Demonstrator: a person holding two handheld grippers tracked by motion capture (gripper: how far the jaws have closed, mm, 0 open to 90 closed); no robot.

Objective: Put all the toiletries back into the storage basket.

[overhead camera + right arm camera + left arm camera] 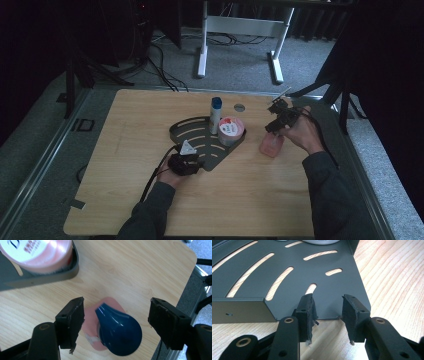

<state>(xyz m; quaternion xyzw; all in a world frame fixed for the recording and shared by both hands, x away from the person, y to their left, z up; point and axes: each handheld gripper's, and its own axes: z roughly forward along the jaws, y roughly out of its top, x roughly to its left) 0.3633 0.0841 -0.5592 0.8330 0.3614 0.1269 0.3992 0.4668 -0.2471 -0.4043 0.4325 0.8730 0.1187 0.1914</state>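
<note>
Right now my right gripper hangs wide open above the pink bottle, its jaws well clear on either side of the dark blue cap. That bottle stands on the wooden table, just right of the dark slotted tray. My left gripper, jaws parted and empty, sits at the tray's near edge; the tray holds a pink tub and a blue-capped tube.

on a wooden table lies a dark slotted tray holding a blue-capped tube and a pink tub — the left gripper sits at its near corner, the right gripper hovers over a pink bottle.
</note>
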